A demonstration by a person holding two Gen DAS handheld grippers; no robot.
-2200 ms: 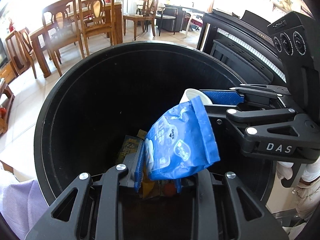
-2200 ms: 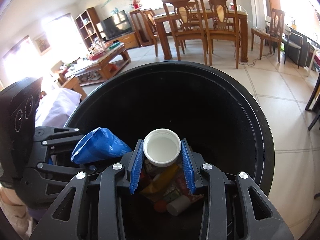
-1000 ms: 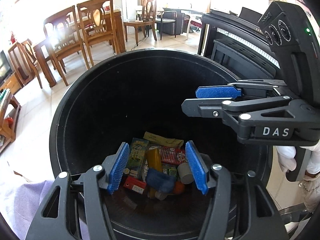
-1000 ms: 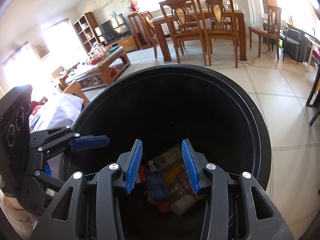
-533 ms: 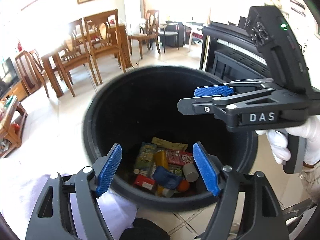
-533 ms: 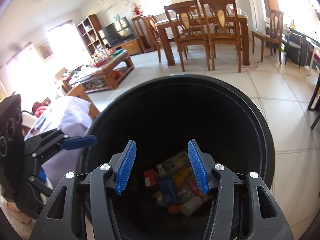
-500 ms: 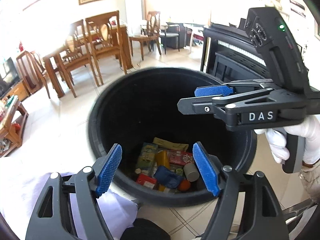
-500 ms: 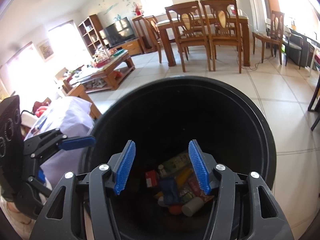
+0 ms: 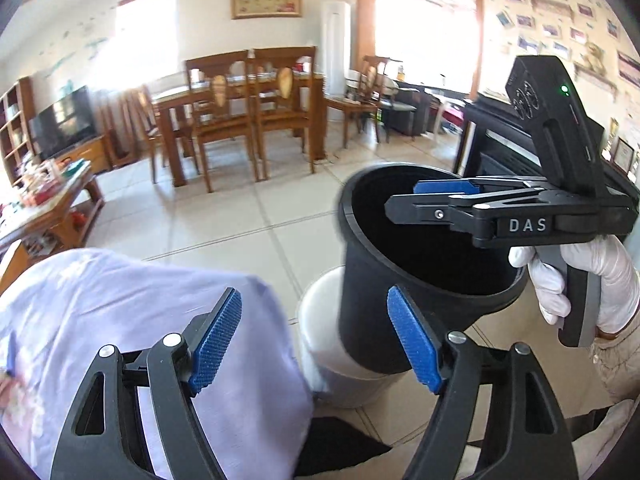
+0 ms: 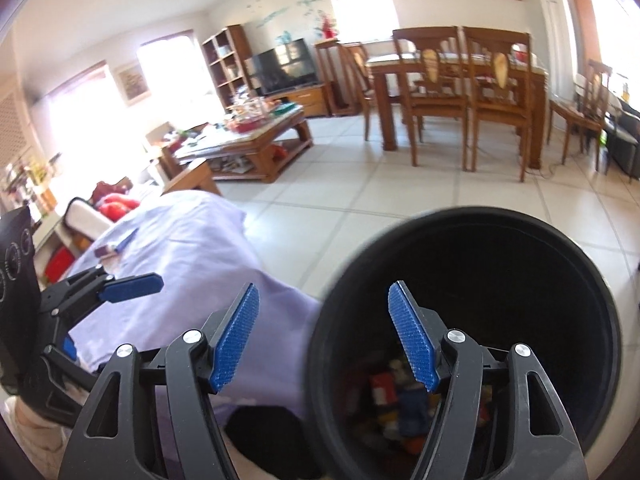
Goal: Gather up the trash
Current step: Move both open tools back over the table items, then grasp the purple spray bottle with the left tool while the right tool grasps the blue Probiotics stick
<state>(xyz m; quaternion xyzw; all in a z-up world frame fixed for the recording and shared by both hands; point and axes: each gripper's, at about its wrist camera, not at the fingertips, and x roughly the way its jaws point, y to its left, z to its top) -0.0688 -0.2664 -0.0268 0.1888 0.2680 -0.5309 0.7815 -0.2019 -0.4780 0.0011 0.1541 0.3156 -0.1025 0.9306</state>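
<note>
both grippers have lifted away from the black bin, the left gripper and right gripper now level with fingers spread and empty, trash lying in the bin's bottom.

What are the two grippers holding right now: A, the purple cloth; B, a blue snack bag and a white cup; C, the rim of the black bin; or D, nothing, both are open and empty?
D: the left gripper and right gripper both have their blue pads spread apart with nothing between them, while the trash lies in the black bin.
</note>
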